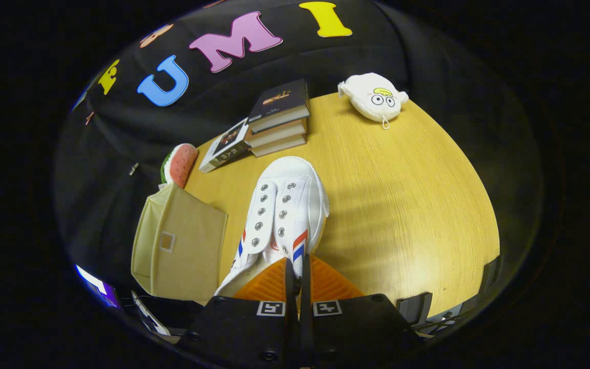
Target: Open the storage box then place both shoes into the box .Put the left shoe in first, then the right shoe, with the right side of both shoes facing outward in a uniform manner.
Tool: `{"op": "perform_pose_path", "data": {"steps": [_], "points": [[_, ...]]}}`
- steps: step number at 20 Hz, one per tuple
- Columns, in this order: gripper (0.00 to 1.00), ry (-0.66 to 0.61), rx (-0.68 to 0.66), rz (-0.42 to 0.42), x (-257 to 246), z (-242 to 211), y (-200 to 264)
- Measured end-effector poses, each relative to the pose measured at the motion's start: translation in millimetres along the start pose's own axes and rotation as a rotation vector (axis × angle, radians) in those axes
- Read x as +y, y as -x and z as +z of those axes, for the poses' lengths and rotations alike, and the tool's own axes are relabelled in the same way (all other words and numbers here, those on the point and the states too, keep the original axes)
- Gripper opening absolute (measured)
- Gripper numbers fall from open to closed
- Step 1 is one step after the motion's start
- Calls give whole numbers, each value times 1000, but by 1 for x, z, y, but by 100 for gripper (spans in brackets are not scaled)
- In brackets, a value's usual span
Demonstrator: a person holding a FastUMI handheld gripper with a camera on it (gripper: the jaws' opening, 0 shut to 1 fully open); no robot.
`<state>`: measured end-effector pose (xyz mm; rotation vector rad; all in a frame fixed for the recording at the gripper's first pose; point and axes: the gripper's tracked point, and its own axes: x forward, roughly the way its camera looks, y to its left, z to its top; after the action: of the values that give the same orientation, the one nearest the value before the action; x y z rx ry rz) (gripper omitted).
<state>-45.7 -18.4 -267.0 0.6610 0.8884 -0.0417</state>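
A white canvas shoe (287, 205) with red and blue side stripes and no laces hangs just ahead of my fingers, toe pointing away over the wooden table (402, 205). My gripper (297, 277) is shut on the shoe's rear collar, the two fingers pressed close together on the thin edge. The beige fabric storage box (180, 251) stands to the left of the shoe at the table's near left corner. I see its flat side with a small label window; whether it is open I cannot tell.
A stack of books (279, 118) lies beyond the shoe, with another book (226, 146) leaning beside it. A watermelon-slice plush (180, 164) sits behind the box. A white plush pouch with eyes (374, 97) rests at the far edge.
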Motion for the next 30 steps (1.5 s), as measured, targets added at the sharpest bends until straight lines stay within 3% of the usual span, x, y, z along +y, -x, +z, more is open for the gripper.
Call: {"op": "perform_pose_path", "data": {"steps": [4,9,14,22,26,27,29,30], "points": [[5,44,-21,68,69,27,27],[5,90,98,150,172,21,27],[5,63,233,132,242,-10,-1],[5,72,344,-30,262,-57,-44],[5,114,359,-69,257,-68,-58],[6,87,368,-39,265,-73,-59],[36,69,369,1,278,-74,-54],[60,93,353,14,281,-70,-53]]}}
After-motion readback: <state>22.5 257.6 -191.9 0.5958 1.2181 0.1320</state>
